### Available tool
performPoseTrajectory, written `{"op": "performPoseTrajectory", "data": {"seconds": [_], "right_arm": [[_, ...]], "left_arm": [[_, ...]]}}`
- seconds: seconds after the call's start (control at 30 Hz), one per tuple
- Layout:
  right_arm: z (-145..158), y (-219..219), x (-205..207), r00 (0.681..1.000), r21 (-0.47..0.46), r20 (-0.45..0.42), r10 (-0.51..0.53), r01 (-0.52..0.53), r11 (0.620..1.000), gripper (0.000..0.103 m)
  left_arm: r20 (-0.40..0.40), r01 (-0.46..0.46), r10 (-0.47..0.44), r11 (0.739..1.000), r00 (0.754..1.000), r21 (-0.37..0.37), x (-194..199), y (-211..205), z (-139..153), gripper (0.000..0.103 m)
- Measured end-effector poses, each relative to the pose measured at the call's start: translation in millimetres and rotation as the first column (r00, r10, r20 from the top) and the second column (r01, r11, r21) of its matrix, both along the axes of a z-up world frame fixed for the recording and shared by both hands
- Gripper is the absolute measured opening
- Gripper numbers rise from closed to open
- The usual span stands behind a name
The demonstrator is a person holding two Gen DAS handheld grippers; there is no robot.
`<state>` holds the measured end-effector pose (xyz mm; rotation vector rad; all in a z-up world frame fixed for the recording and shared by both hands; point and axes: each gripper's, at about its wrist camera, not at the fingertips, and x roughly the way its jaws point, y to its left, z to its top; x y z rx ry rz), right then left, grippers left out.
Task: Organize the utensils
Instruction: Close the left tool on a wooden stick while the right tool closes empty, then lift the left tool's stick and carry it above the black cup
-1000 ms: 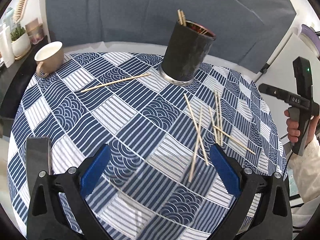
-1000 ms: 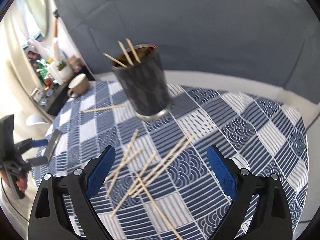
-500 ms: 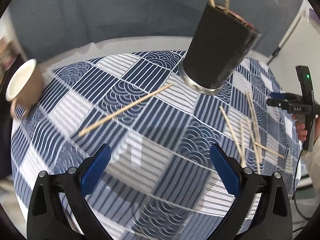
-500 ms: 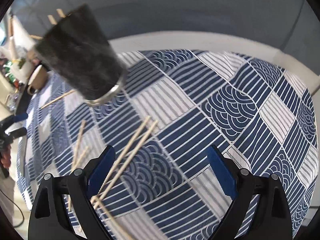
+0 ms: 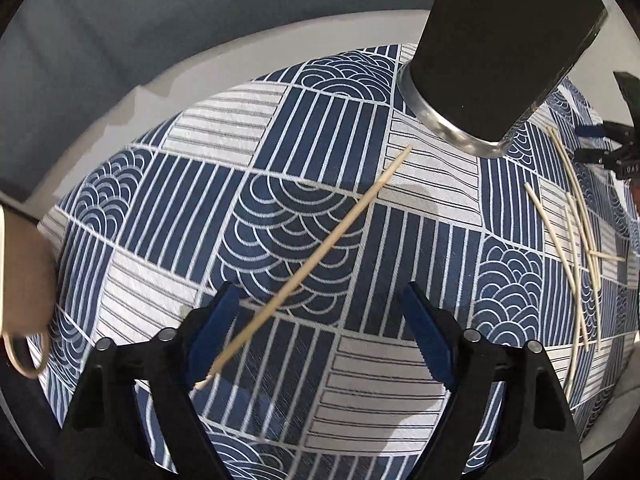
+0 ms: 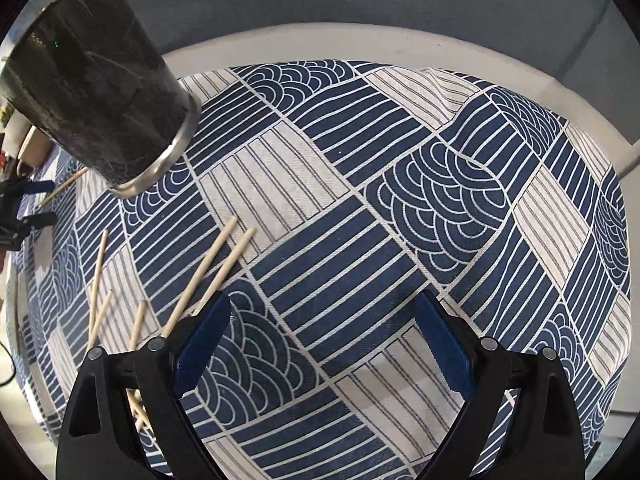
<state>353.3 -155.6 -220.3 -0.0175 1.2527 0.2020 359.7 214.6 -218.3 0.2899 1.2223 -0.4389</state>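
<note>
A single wooden chopstick (image 5: 320, 248) lies slantwise on the blue-and-white patterned cloth (image 5: 304, 128). My left gripper (image 5: 320, 336) is open low over it, its near end between the fingers beside the left pad. The dark holder cup (image 5: 500, 48) stands at the upper right. Several loose chopsticks (image 5: 576, 236) lie at the right. My right gripper (image 6: 320, 344) is open and empty above the cloth (image 6: 360, 200); several chopsticks (image 6: 208, 272) lie by its left finger, and the holder cup (image 6: 100, 100) is at the upper left.
A beige mug (image 5: 20, 280) stands at the left edge of the left wrist view. The white table rim (image 6: 360, 40) curves behind the cloth, with a grey backdrop beyond. The other gripper shows at the far edge of each view.
Both grippers have dropped and moved closer to the table. The left one has come down over the single chopstick; the right one has shifted right of the chopstick pile.
</note>
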Motion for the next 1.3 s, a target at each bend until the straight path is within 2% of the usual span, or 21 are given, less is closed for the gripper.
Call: {"op": "performPoseTrajectory", "data": {"seconds": [0.07, 0.1, 0.13, 0.17, 0.2, 0.23, 0.27, 0.3, 0.43, 0.6, 0.7, 0.77, 0.87, 1.0, 1.13, 1.3], "right_arm": [[-2, -1, 4, 1.000, -0.008, 0.001, 0.002, -0.002, 1.000, 0.084], [-1, 0, 4, 1.000, -0.034, 0.013, 0.006, -0.006, 0.999, 0.072], [0, 1, 6, 1.000, -0.065, 0.023, 0.015, -0.014, 0.998, 0.068], [0, 3, 6, 0.999, -0.067, 0.024, 0.029, -0.027, 0.997, 0.059], [2, 3, 7, 0.999, -0.069, 0.026, 0.040, -0.038, 0.997, 0.045], [4, 4, 7, 0.999, -0.067, 0.025, 0.048, -0.046, 0.997, 0.037], [5, 5, 8, 0.998, -0.073, 0.025, 0.058, -0.056, 0.996, 0.019], [6, 6, 9, 0.997, -0.087, 0.022, 0.067, -0.065, 0.994, 0.006], [7, 4, 5, 0.997, -0.157, 0.027, 0.070, -0.065, 0.985, 0.003], [16, -16, -5, 0.998, -0.122, 0.053, 0.031, -0.024, 0.992, 0.003], [26, -26, -12, 0.996, -0.092, 0.079, 0.028, -0.020, 0.996, 0.003], [35, -31, -19, 0.995, -0.072, 0.101, 0.026, -0.018, 0.997, 0.003], [52, -32, -25, 0.990, -0.031, 0.140, 0.027, -0.022, 0.999, 0.003], [85, -21, -29, 0.975, 0.024, 0.215, 0.053, -0.059, 0.998, 0.003], [132, -3, -26, 0.944, 0.088, 0.319, 0.083, -0.117, 0.989, 0.003], [185, 19, -16, 0.899, 0.145, 0.422, 0.113, -0.190, 0.971, 0.003]], "left_arm": [[0.009, 0.008, -0.008, 1.000, 1.000, 0.017, 1, -1, 2, 0.062], [0.008, 0.012, -0.012, 1.000, 1.000, 0.019, 0, -2, 4, 0.057], [0.006, 0.019, -0.019, 1.000, 1.000, 0.019, -1, -3, 6, 0.043], [0.003, 0.028, -0.028, 0.999, 1.000, 0.019, -3, -5, 7, 0.032], [0.003, 0.039, -0.039, 0.999, 0.999, 0.020, -6, -7, 8, 0.026], [-0.003, 0.050, -0.050, 0.999, 0.999, 0.018, -9, -10, 9, 0.013], [-0.012, 0.052, -0.052, 0.999, 0.999, 0.016, -12, -13, 9, 0.006], [-0.015, 0.046, -0.046, 0.999, 0.999, 0.022, -14, -15, 10, 0.005], [-0.053, -0.005, 0.004, 1.000, 0.999, -0.019, -23, -16, 11, 0.005], [-0.089, -0.096, 0.086, 0.988, 0.992, -0.119, -60, -9, 14, 0.005], [-0.082, -0.173, 0.158, 0.961, 0.984, -0.216, -83, -1, 28, 0.005], [-0.068, -0.225, 0.215, 0.932, 0.974, -0.282, -100, 5, 43, 0.005], [-0.022, -0.263, 0.277, 0.882, 0.961, -0.391, -121, 6, 74, 0.005], [0.077, -0.242, 0.319, 0.836, 0.945, -0.492, -131, -10, 124, 0.005], [0.194, -0.184, 0.336, 0.819, 0.922, -0.544, -133, -17, 176, 0.005], [0.351, -0.077, 0.318, 0.828, 0.881, -0.555, -130, -36, 224, 0.005]]}}
